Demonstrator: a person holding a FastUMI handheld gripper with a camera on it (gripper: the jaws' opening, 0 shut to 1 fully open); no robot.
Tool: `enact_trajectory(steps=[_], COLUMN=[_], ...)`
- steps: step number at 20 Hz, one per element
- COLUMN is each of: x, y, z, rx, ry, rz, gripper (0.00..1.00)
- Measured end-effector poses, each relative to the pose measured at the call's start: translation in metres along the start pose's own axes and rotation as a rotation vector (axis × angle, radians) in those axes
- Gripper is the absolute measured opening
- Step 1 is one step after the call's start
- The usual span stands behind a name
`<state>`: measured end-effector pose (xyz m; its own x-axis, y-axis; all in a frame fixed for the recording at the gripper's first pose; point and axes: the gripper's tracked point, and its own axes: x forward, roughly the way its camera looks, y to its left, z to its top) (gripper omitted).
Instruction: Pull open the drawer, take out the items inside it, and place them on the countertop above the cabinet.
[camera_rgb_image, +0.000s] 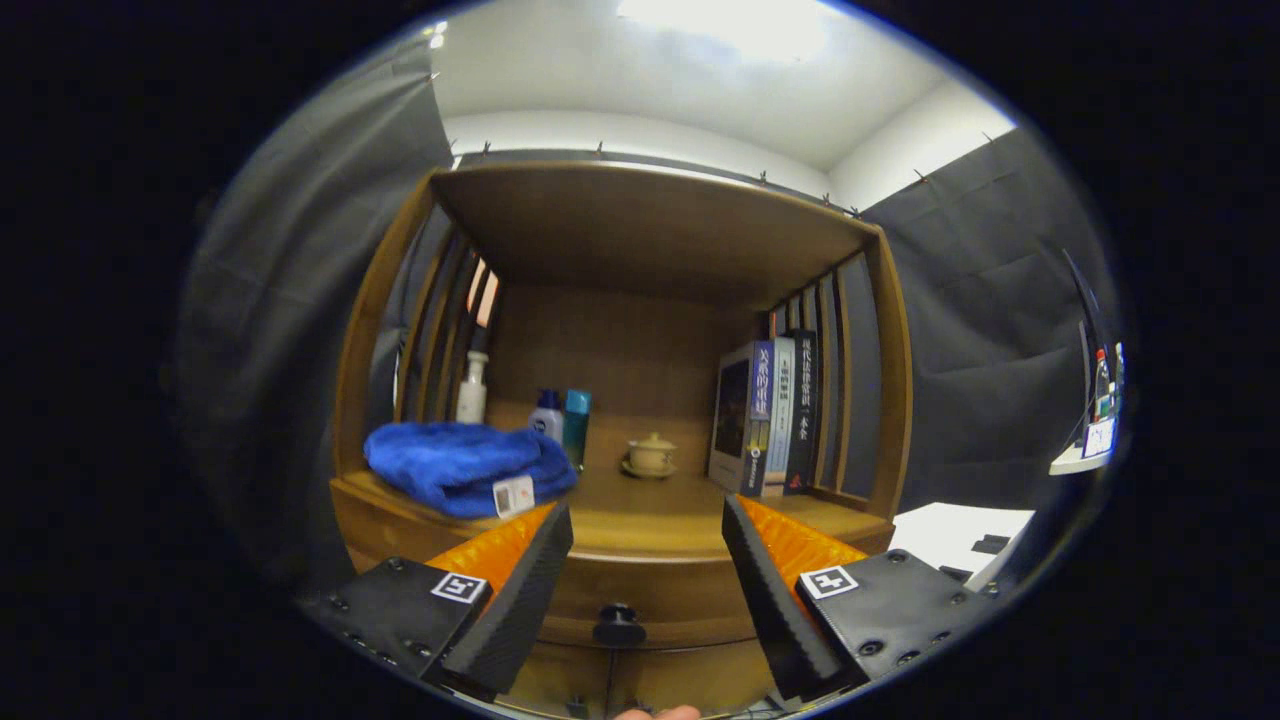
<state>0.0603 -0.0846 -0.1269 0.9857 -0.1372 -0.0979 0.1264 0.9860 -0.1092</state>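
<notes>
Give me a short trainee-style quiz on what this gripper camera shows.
1. True or false: the gripper is shut on the dark round drawer knob.
2. What lies on the wooden countertop just ahead of the left-hand finger? A) folded blue towel B) upright books C) small lidded ceramic cup
3. Fill in: the drawer looks ____.

Key: 1 false, the fingers are spread apart above the knob; 2 A; 3 closed.

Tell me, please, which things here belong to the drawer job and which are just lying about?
Job:
- drawer knob, between the open claw fingers
- drawer front, shut
- countertop

Lying about:
- blue towel
- lidded teacup
- books
- white bottle
- two small bottles
</notes>
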Motion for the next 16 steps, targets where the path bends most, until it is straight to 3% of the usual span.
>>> enact_trajectory(steps=[3,8,13,16], x=[0.01,0.026,0.038,0.039], y=[0.02,0.025,0.033,0.025], z=[-0.05,-0.115,-0.117,-0.12], rx=[0.076,0.098,0.093,0.094], ry=[0.088,0.266,0.268,0.274], rz=[0.061,0.053,0.059,0.02], gripper=[0.98,0.97,0.94,0.8])
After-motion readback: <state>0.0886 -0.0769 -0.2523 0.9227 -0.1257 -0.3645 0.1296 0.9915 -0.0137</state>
